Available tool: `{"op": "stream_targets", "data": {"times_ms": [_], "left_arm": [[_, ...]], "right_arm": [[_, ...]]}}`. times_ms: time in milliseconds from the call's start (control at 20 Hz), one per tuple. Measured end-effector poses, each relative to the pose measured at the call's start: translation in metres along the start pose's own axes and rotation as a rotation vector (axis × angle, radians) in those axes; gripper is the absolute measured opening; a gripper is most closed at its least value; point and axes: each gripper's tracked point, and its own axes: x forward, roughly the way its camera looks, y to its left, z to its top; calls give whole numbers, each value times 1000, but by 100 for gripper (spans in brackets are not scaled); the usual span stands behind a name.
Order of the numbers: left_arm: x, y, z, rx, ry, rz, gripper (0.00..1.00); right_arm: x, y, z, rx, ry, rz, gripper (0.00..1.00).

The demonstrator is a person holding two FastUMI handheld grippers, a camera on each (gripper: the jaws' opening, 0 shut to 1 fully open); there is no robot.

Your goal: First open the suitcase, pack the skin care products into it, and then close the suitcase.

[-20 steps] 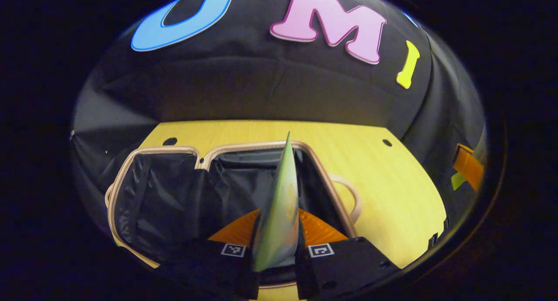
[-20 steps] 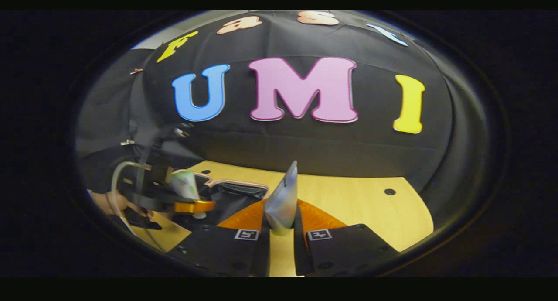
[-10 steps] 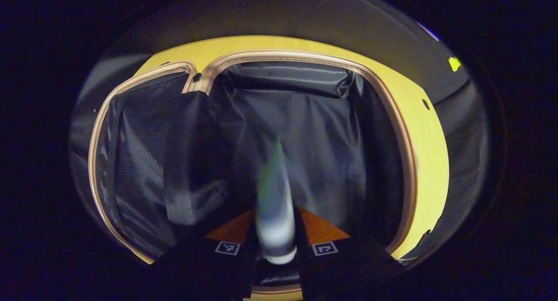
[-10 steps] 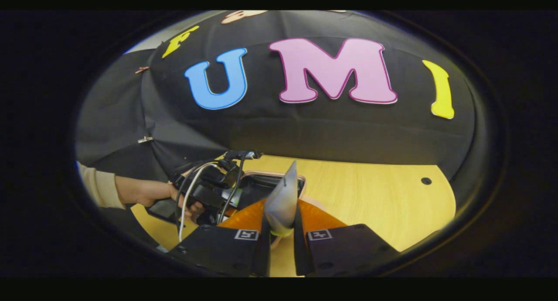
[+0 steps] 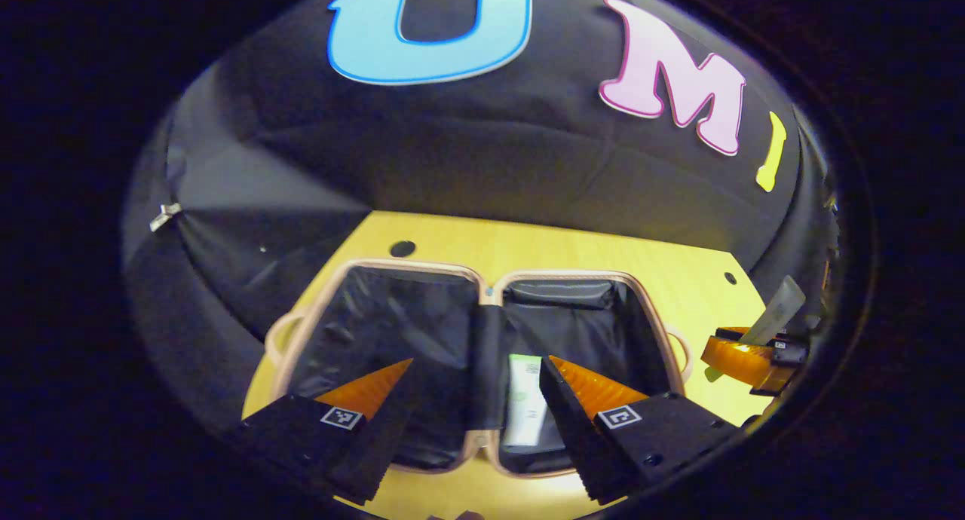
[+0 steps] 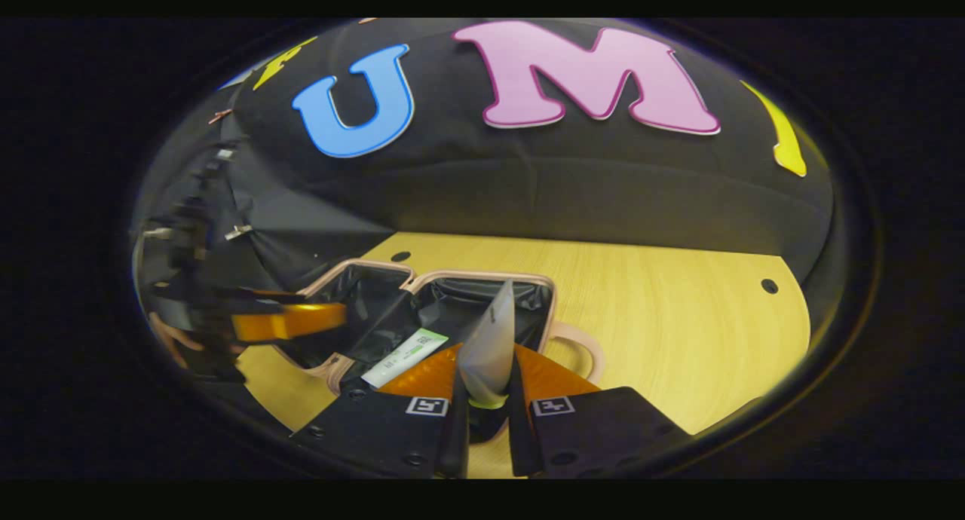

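Dropped tube [image 5: 525, 409] lies in suitcase [image 5: 392, 267], left gripper [image 5: 469, 422] spread; right gripper [image 6: 483, 399] clamps half-hidden tube [image 6: 491, 347].

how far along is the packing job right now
Done: the suitcase lies open, and a green-and-white tube rests in its right half; the left gripper is open. In hand: the right gripper grips a silver tube. Left: pack that tube, close the suitcase.

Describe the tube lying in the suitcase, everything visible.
The white tube has a green band near its far end and small print. It looks like soft plastic and lies flat on the dark lining in the right half of the open suitcase, close to the centre hinge. The open left gripper hangs above it without touching. It also shows in the right gripper view.
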Motion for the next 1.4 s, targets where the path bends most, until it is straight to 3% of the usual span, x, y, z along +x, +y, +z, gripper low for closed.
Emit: {"op": "stream_targets", "data": {"times_ms": [50,150,200,250,300,350,400,550,650,700,850,950,1000,1050,1300,1350,1400], "left_arm": [[-19,15,10,-9,-36,24,98],[-57,34,14,-51,-94,45,96],[-72,42,12,-68,-99,60,97],[-85,52,7,-87,-95,84,96],[-89,58,0,-104,-98,87,96],[-96,65,-9,-120,-107,79,96],[-101,70,-14,-131,-115,69,96],[-110,101,-43,-170,-56,92,96],[-108,136,-59,-203,-26,153,96],[-103,158,-68,-215,-16,185,92],[-70,212,-75,-204,9,286,96],[-41,237,-69,-219,0,306,92],[-22,243,-66,-249,-3,272,96],[-6,247,-63,-277,20,232,96],[62,258,-39,-362,18,73,94],[72,256,-40,-382,35,42,93],[83,251,-40,-416,52,-3,89]], "right_arm": [[13,4,-9,-11,35,-3,18],[39,14,-33,-9,124,-7,18],[49,19,-48,0,176,-19,25],[58,24,-64,-4,227,-14,26],[64,27,-78,3,278,-17,17],[67,32,-90,19,324,-18,34],[73,32,-95,23,346,-38,18],[88,23,-95,-6,350,-93,17],[91,15,-85,4,312,-131,23],[87,15,-77,20,294,-137,38],[61,14,-36,-16,153,-140,83],[33,15,-7,-62,30,-151,89],[20,17,5,-74,-28,-150,89],[6,20,12,-85,-80,-147,99],[-48,12,21,-174,-227,-185,99],[-57,12,16,-172,-237,-188,94],[-66,10,8,-167,-226,-196,99]]}}
